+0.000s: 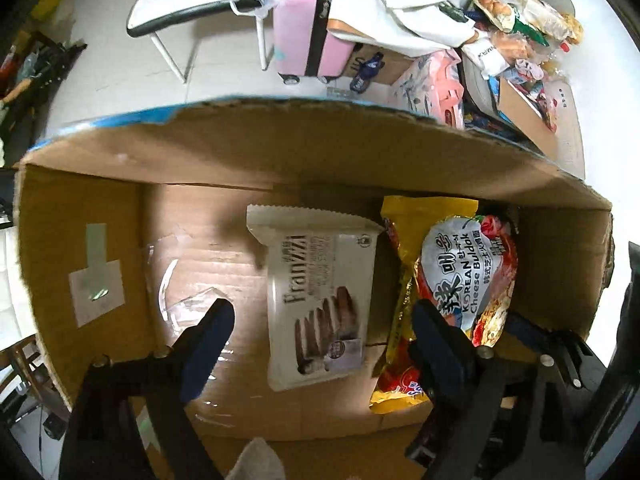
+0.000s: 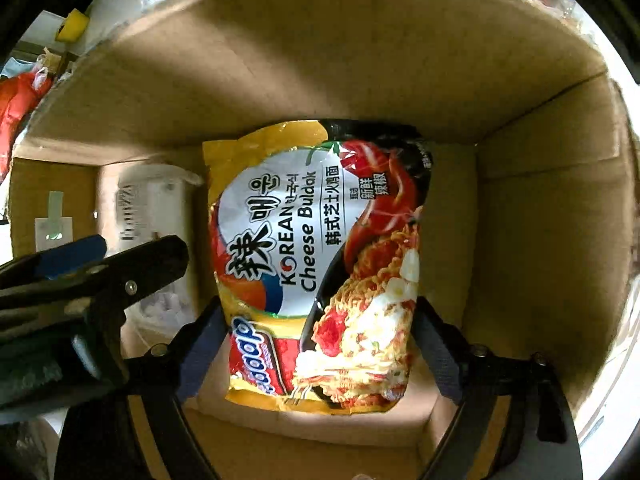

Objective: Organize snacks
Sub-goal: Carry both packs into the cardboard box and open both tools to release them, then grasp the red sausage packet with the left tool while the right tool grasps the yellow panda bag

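A cardboard box (image 1: 260, 152) holds a white Franzzi biscuit pack (image 1: 320, 300) lying flat and a yellow Korean Cheese Buldak noodle pack (image 1: 468, 276) to its right. My left gripper (image 1: 324, 320) is open above the biscuit pack, holding nothing. In the right wrist view the noodle pack (image 2: 320, 264) sits between my right gripper's fingers (image 2: 316, 320), inside the box (image 2: 540, 220). The jaws stand wide at the pack's sides; I cannot tell whether they press it. The biscuit pack (image 2: 152, 208) shows blurred at left, behind the left gripper's finger (image 2: 132, 268).
Beyond the box's far wall are a pink suitcase (image 1: 308, 40), a white folding table (image 1: 180, 12), a white cloth, and a heap of snack packs (image 1: 520, 28) on cartons at right. Tape scraps lie on the box floor (image 1: 180, 292).
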